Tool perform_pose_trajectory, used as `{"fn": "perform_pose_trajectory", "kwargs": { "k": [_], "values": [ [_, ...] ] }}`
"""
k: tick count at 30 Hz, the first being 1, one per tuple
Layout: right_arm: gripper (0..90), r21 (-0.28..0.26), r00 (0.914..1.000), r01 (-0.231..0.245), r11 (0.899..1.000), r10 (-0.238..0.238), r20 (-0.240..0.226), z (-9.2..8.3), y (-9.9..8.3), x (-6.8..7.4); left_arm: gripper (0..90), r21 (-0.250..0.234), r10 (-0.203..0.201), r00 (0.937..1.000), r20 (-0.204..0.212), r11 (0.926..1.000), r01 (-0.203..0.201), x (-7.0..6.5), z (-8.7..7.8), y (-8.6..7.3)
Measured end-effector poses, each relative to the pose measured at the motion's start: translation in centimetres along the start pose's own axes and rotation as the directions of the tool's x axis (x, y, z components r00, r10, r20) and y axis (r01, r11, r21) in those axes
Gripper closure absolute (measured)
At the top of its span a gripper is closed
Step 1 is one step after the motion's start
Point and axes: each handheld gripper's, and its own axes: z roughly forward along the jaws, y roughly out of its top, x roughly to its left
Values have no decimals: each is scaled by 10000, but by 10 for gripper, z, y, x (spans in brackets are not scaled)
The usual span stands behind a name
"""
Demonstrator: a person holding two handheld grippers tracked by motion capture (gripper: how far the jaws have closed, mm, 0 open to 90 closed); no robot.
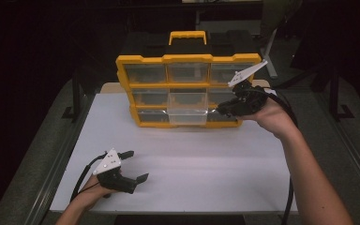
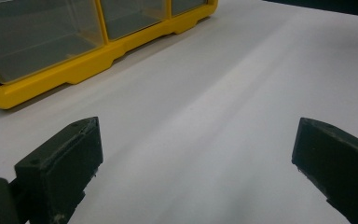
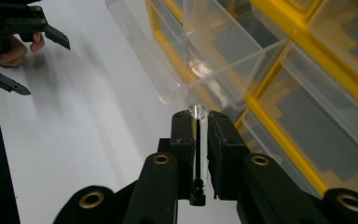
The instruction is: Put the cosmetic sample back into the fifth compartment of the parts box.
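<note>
Both tongs are mine: right gripper (image 3: 199,140) clamps one clear tube (image 3: 199,135) beside the yellow organizer's (image 1: 187,58) two pulled-out drawers (image 1: 187,108); left gripper (image 1: 133,165), gaping empty, sits well before it.

1. The high view looks forward and down over the white table (image 1: 178,154).
2. The left gripper view skims low, near the yellow organizer (image 2: 51,77).
3. The right gripper view sits close to its drawers; all three share it.

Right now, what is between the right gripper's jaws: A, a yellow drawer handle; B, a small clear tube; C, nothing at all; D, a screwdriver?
B: in the right gripper view the right gripper has its jaws closed on a small clear tube, in front of the yellow organizer.
</note>
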Motion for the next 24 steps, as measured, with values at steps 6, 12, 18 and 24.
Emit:
{"fn": "perform_pose_trajectory", "kwargs": {
  "k": [6, 12, 18, 24],
  "values": [
    [798, -50, 9998, 177, 9998, -177, -33, -2, 13, 0, 19, -3, -46, 10000, 7, 10000, 46, 0, 0, 0],
    [798, -118, 9996, 270, 9996, -270, -56, -1, 26, 1, 19, 25, 29, 10000, 7, 10000, -29, 0, 0, 0],
    [797, -224, 9990, 399, 9990, -403, -199, 5, 37, 2, 19, 47, -4, 10000, 29, 10000, 4, 0, 0, 0],
    [797, -189, 9982, 499, 9986, -505, -316, 14, 48, 4, 21, 37, 63, 10000, 32, 10000, -63, 0, 0, -1]
  ]
}}
